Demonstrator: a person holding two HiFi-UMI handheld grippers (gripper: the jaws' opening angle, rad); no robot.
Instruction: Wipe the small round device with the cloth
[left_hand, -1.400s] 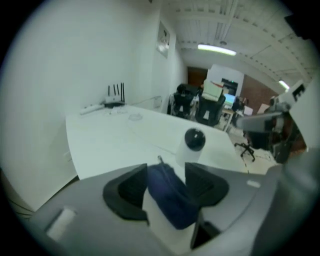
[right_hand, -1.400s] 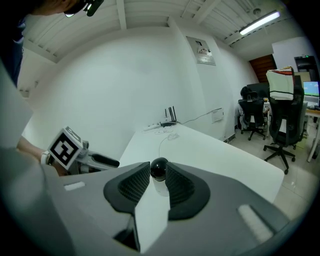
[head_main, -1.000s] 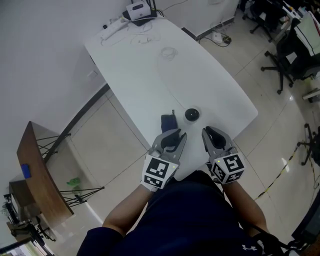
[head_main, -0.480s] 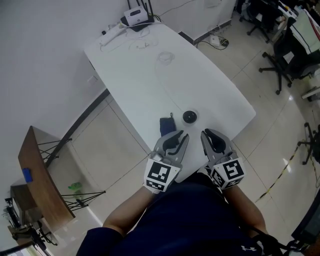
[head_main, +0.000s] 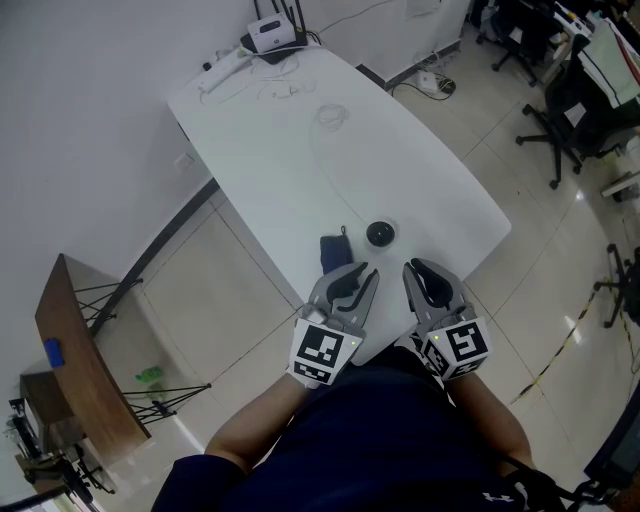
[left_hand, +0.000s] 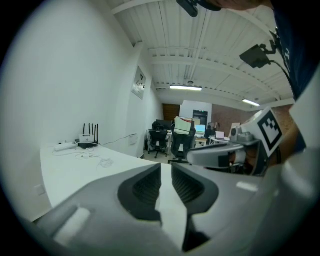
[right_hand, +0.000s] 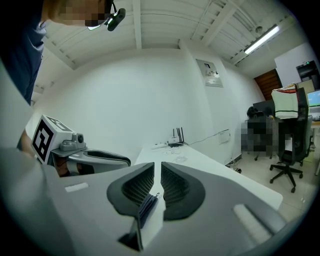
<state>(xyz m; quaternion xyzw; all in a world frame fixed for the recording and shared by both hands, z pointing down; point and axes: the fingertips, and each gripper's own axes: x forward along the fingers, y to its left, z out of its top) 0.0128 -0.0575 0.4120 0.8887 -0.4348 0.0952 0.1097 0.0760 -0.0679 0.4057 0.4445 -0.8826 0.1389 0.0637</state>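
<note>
barely shifts left gripper (head_main: 354, 274) or right gripper (head_main: 421, 271) since a second ago, hovers both slightly parted and empty near the cloth (head_main: 335, 252) and small round device (head_main: 379, 234) on the table (head_main: 300, 150); wiping unstarted.

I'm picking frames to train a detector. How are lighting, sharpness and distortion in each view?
Head view: even light and sharp; the dark cloth and the small round device stand out on the white table. Left gripper view and right gripper view: strong fisheye bending, black corners, the close jaws soft, the background sharper. A ceiling lamp glows bright in the left gripper view.
</note>
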